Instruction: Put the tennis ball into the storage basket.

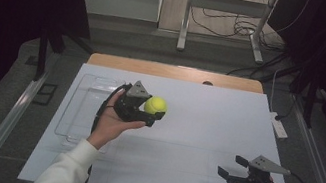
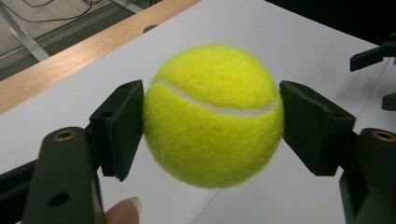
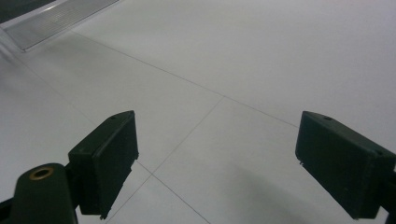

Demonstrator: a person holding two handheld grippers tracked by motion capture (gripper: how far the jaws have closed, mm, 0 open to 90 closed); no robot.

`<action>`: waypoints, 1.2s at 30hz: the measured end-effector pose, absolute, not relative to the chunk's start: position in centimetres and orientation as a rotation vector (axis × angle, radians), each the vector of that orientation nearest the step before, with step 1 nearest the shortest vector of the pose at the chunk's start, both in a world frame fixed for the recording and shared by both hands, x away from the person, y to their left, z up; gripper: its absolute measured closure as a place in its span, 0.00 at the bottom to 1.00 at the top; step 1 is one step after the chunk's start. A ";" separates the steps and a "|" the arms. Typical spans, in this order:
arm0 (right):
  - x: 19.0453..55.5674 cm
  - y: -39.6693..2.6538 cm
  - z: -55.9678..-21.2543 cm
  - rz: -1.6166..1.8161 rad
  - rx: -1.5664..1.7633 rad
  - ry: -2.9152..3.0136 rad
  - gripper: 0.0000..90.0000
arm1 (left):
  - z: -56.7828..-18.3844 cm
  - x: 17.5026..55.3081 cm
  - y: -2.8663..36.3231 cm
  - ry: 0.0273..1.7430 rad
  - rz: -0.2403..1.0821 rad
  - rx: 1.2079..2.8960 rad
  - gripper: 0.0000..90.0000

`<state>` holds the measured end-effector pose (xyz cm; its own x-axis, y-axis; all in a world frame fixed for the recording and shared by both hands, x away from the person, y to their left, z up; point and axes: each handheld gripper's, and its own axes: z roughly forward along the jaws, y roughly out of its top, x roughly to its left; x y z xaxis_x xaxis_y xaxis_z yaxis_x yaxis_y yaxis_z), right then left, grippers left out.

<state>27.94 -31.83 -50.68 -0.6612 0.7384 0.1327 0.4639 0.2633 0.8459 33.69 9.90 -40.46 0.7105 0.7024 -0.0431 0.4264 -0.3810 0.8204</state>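
ball: yellow tennis ball (image 1: pixel 156 105), held up off the white tabletop (image 1: pixel 205 129), so it's mid-carry I'd guess
left gripper (image 1: pixel 153 114): clamped on the ball, one pad on each side, seam running across between them
clear tray (image 1: pixel 78 107): just left of the ball, right behind the left hand, so that hand's the near one if the ball goes there
right gripper (image 1: pixel 232 169): jaws apart, nothing in them, well right of the ball, low near the tabletop's front edge
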 end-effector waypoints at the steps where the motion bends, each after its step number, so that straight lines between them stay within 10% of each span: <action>1: 27.9 -31.8 -50.7 1.352 1.107 2.249 0.15 | -40.5 33.7 10.0 0.861 0.398 2.030 0.29; 36: 27.9 -31.7 -50.7 1.346 1.101 2.254 0.15 | -40.5 33.9 13.3 0.956 0.472 1.990 0.29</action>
